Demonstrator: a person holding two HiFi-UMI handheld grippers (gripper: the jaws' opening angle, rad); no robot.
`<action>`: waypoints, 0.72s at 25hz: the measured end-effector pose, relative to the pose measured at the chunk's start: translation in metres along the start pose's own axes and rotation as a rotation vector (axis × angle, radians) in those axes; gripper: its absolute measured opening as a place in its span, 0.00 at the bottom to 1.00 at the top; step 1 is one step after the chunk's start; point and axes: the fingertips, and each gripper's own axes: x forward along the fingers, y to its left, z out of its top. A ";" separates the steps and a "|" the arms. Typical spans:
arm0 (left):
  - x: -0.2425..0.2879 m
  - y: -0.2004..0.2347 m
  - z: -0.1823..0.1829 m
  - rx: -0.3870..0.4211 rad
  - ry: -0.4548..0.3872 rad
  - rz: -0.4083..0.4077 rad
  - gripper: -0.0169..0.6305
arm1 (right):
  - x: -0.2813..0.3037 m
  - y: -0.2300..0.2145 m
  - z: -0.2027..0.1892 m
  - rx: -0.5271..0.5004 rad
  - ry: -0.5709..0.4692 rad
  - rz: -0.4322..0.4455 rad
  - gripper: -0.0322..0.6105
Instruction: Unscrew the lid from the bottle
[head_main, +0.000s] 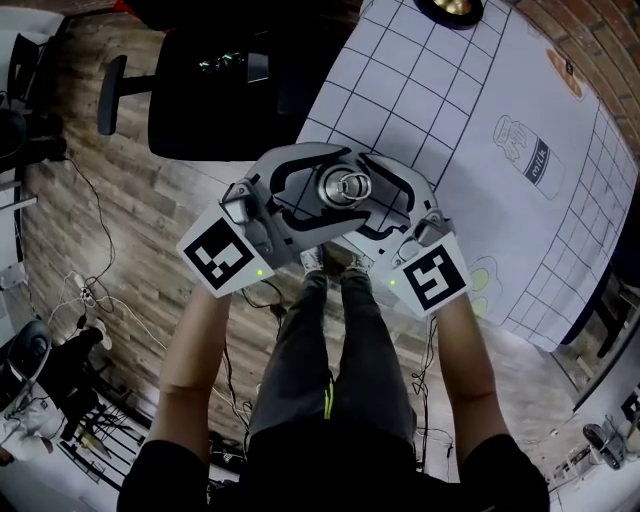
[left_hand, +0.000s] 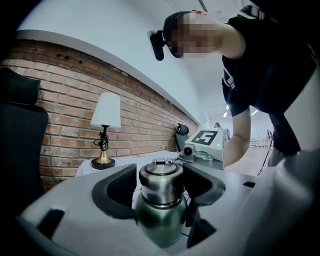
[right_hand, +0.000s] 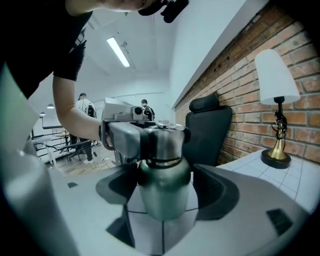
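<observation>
A green-bodied steel bottle (right_hand: 164, 190) with a silver lid (head_main: 345, 187) stands on the white gridded mat (head_main: 430, 90) near its edge. My left gripper (left_hand: 160, 185) is at lid height, its dark pads against both sides of the lid (left_hand: 161, 175). Its grey jaw lies on the lid (right_hand: 167, 142) in the right gripper view. My right gripper (right_hand: 164, 197) is lower, round the green body. Its jaws stand wide, with thin gaps beside the bottle. Both grippers meet over the bottle in the head view, hiding its body there.
A brass lamp with a white shade (left_hand: 104, 132) stands at the mat's far end by the brick wall (left_hand: 60, 100). A black office chair (head_main: 200, 90) is beside the table. A bottle outline (head_main: 530, 155) is printed on the mat. Cables lie on the wood floor (head_main: 90, 290).
</observation>
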 end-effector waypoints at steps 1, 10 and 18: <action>0.000 0.000 -0.001 -0.006 -0.001 -0.004 0.47 | 0.000 0.000 0.000 0.000 0.002 0.003 0.55; -0.002 0.008 0.000 -0.096 -0.040 0.282 0.45 | -0.001 0.001 -0.002 -0.017 0.003 -0.030 0.55; -0.009 0.014 -0.007 -0.183 -0.029 0.612 0.44 | -0.002 0.000 -0.003 0.017 -0.020 -0.095 0.55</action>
